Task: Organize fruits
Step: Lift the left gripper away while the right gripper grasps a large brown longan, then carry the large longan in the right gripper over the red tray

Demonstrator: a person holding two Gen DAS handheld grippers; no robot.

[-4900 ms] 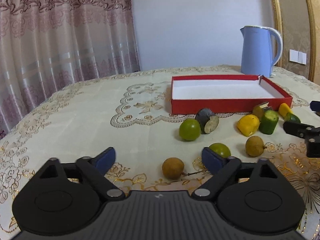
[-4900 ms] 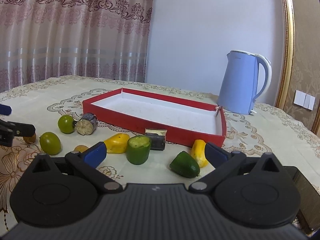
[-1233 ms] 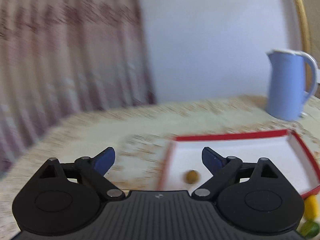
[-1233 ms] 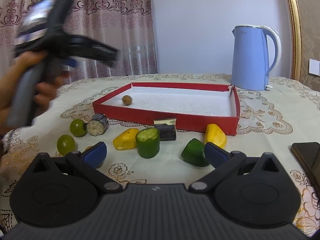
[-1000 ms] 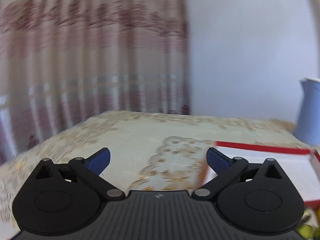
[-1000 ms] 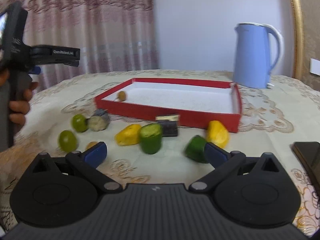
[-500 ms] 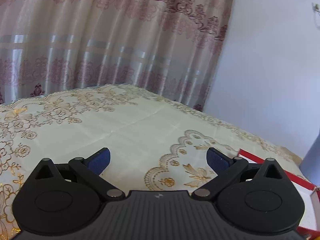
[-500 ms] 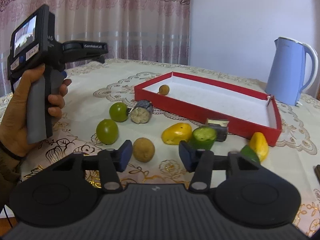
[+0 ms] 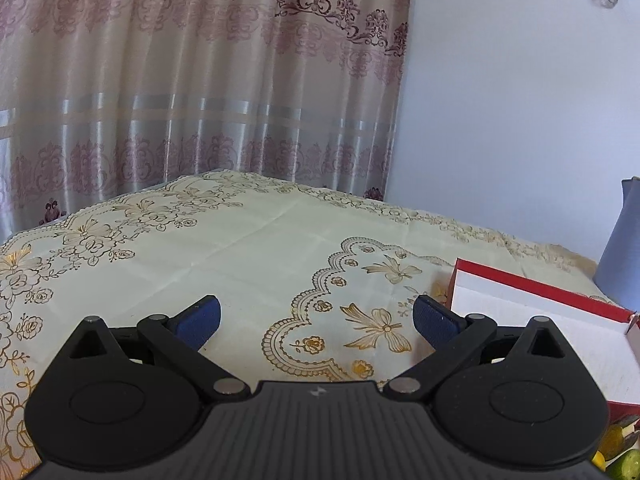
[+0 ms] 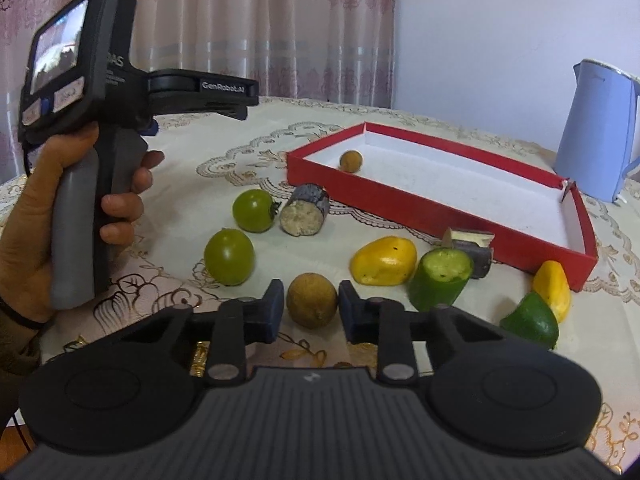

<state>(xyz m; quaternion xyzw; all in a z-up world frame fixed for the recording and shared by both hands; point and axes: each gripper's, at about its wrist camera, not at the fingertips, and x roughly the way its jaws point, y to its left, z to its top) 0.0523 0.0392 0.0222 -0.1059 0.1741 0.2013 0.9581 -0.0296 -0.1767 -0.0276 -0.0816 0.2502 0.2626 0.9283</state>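
Your right tongs sit low in the centre of the right wrist frame, their blue pads closed against both sides of a brown round fruit that rests on the tabletop. Just left of it lie two green tomatoes, one near the tongs and one farther up, beside a cut dark cylinder. To the right are a yellow piece, a green cut piece, a small dark block, and, at the lower right, a green wedge touching another yellow piece. The red tray fills the upper right, with a second brown fruit in its near left corner and a blue kettle behind it.

Your left hand holds the left tongs at the left edge; in their own view the pads stand wide apart over bare tablecloth with nothing between them.
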